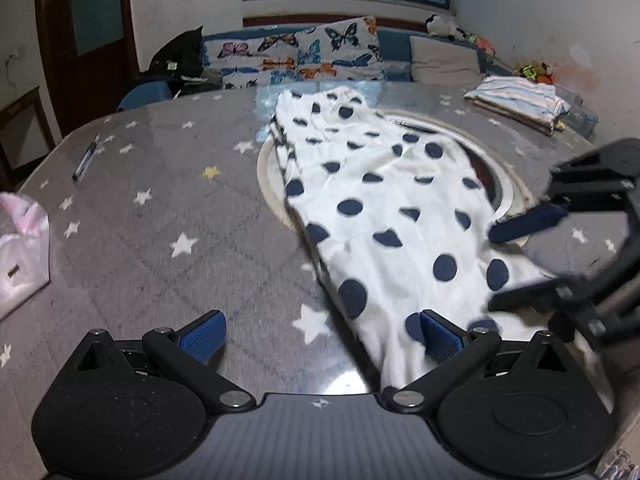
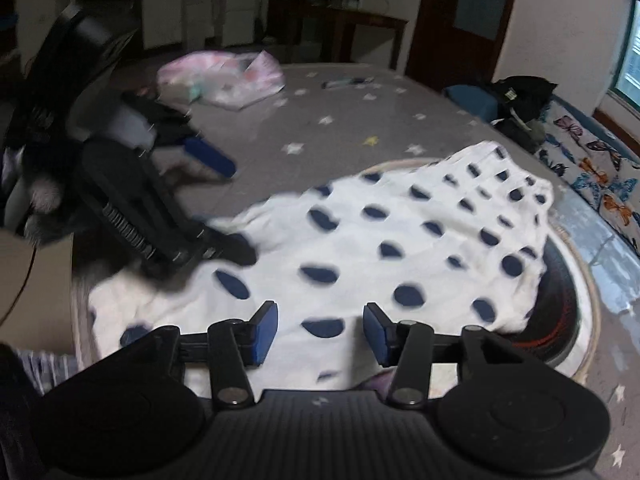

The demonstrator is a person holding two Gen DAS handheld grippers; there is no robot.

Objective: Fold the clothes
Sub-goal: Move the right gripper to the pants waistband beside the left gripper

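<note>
A white garment with dark blue dots (image 1: 380, 200) lies spread and wrinkled on the grey star-print table (image 1: 160, 220), partly over a round inset. My left gripper (image 1: 322, 336) is open at the cloth's near corner, with its right pad (image 1: 440, 338) over the fabric edge and its left pad over bare table. From the right wrist view the garment (image 2: 400, 248) fills the middle, and my right gripper (image 2: 320, 332) hangs open just above its near edge. Each gripper shows in the other's view, blurred: the right gripper (image 1: 520, 260) open at the cloth's right side, the left gripper (image 2: 224, 204) open at its left edge.
A folded striped pile (image 1: 520, 100) sits at the far right of the table. A pen (image 1: 86, 156) and a pink plastic bag (image 1: 20, 248) lie to the left. The round inset rim (image 1: 508, 188) shows beside the cloth. A sofa with butterfly cushions (image 1: 296, 56) stands behind the table.
</note>
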